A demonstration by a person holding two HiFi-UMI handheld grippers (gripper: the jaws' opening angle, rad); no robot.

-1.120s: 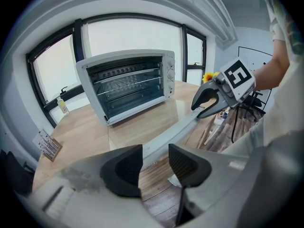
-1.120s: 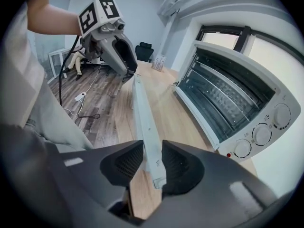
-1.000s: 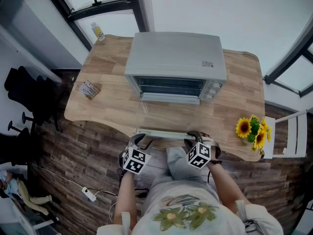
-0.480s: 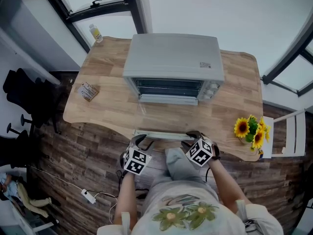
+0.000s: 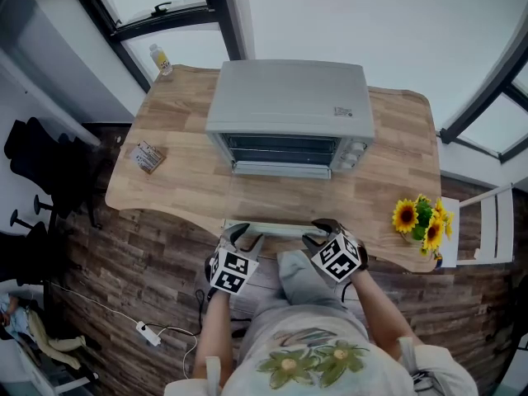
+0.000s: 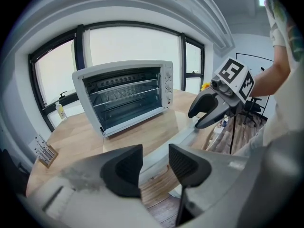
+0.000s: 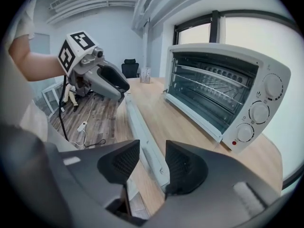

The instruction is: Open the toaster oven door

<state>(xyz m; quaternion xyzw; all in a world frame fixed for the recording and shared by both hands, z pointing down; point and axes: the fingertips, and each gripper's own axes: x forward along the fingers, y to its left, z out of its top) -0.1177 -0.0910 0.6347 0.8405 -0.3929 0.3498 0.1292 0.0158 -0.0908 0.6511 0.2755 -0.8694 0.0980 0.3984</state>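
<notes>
The oven (image 5: 289,97) stands at the middle of the table (image 5: 396,139), its front towards us. Its door (image 5: 276,195) is already down, lying flat in front of the oven's mouth. The door's handle (image 5: 276,229) runs along the table edge farthest from the oven. Inside the oven we see a wire rack (image 7: 213,94), and three knobs (image 7: 259,112) sit one above another at the right of the mouth.

Our left gripper (image 5: 239,236) is at the handle's left end, on the side away from the oven. Its fingers (image 6: 123,167) stand moderately apart. The handle shows through the gap, but the pads do not press on it.

Our right gripper (image 5: 318,231) is at the handle's right end, also on the side away from the oven. Its jaws have just been opening and now stand wide. The handle passes behind the gap, and neither pad touches it.

Sunflowers (image 5: 422,221) stand to the right of the oven, near the table's front corner. A bottle (image 5: 161,58) is off the oven's back left corner. A small box (image 5: 147,157) lies well to the left of the oven.
</notes>
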